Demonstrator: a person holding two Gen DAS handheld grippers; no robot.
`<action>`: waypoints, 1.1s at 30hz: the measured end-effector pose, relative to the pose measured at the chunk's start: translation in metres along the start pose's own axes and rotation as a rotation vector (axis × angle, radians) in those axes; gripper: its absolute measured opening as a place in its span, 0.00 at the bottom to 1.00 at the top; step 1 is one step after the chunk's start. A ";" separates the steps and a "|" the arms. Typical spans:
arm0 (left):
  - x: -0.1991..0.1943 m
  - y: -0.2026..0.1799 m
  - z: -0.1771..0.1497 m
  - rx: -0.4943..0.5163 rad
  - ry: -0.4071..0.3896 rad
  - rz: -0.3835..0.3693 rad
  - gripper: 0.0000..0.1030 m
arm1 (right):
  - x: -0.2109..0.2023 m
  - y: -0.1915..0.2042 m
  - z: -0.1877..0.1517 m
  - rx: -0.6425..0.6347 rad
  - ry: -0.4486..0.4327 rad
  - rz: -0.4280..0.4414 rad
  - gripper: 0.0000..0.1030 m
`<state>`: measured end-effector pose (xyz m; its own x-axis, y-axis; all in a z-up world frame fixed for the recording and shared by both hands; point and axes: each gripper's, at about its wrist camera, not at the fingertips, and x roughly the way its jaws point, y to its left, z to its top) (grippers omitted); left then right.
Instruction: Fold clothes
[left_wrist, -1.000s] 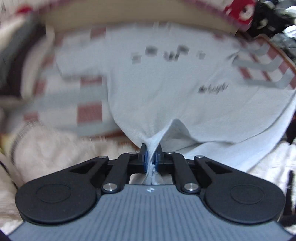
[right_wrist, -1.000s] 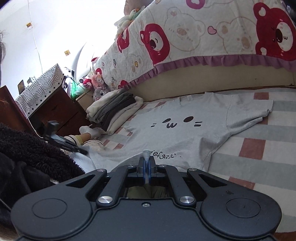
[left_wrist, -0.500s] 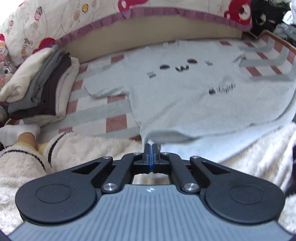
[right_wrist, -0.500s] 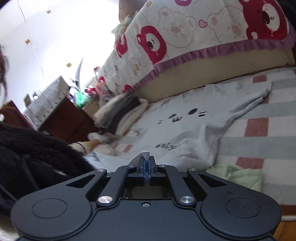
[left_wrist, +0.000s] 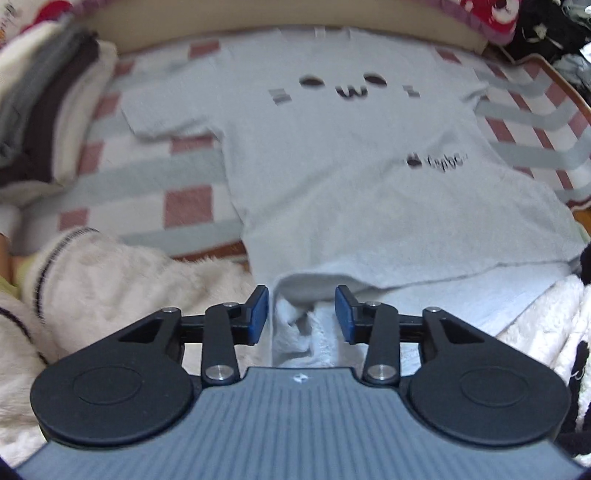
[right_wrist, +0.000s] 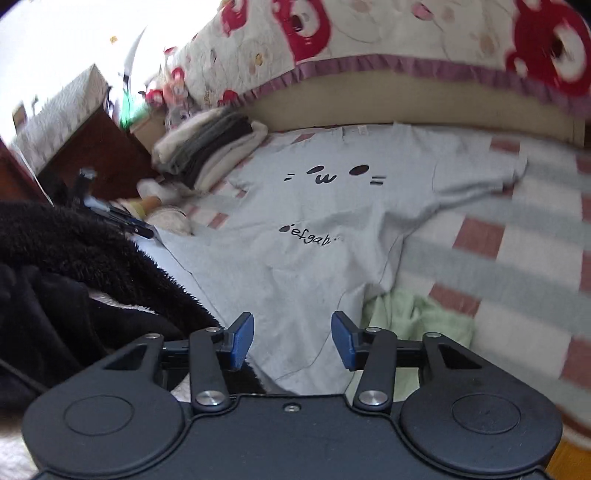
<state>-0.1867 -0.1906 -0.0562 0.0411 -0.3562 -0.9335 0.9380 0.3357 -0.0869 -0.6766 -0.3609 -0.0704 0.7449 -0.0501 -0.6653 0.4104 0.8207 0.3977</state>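
Observation:
A light grey T-shirt (left_wrist: 332, 177) with a black cartoon face print lies spread front-up on the checked mat (left_wrist: 147, 177). It also shows in the right wrist view (right_wrist: 314, 240). My left gripper (left_wrist: 301, 314) is open over the shirt's near hem, with the loose hem lying between the jaws. My right gripper (right_wrist: 291, 339) is open over the shirt's other near hem corner and holds nothing.
A stack of folded clothes (right_wrist: 210, 147) sits at the mat's far left, also in the left wrist view (left_wrist: 40, 122). A bed with a bear-print cover (right_wrist: 406, 44) borders the far side. A green cloth (right_wrist: 417, 317), a black fleece (right_wrist: 74, 266) and white fluffy fabric (left_wrist: 129, 288) lie near.
Both grippers were shut on the shirt's hem and have opened, letting it go. The shirt now lies flat on the mat.

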 end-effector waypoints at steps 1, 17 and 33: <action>0.004 0.000 -0.002 0.006 0.004 -0.001 0.36 | 0.007 0.006 0.004 -0.020 0.026 -0.043 0.51; -0.032 -0.035 -0.008 0.202 -0.206 0.119 0.07 | 0.117 0.041 -0.013 -0.224 0.502 -0.210 0.13; -0.024 -0.052 -0.030 0.254 -0.054 0.119 0.11 | 0.035 -0.008 -0.014 0.167 0.247 -0.260 0.01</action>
<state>-0.2467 -0.1737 -0.0401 0.1683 -0.3757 -0.9113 0.9813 0.1515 0.1188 -0.6610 -0.3609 -0.1060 0.4637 -0.0889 -0.8815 0.6637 0.6940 0.2791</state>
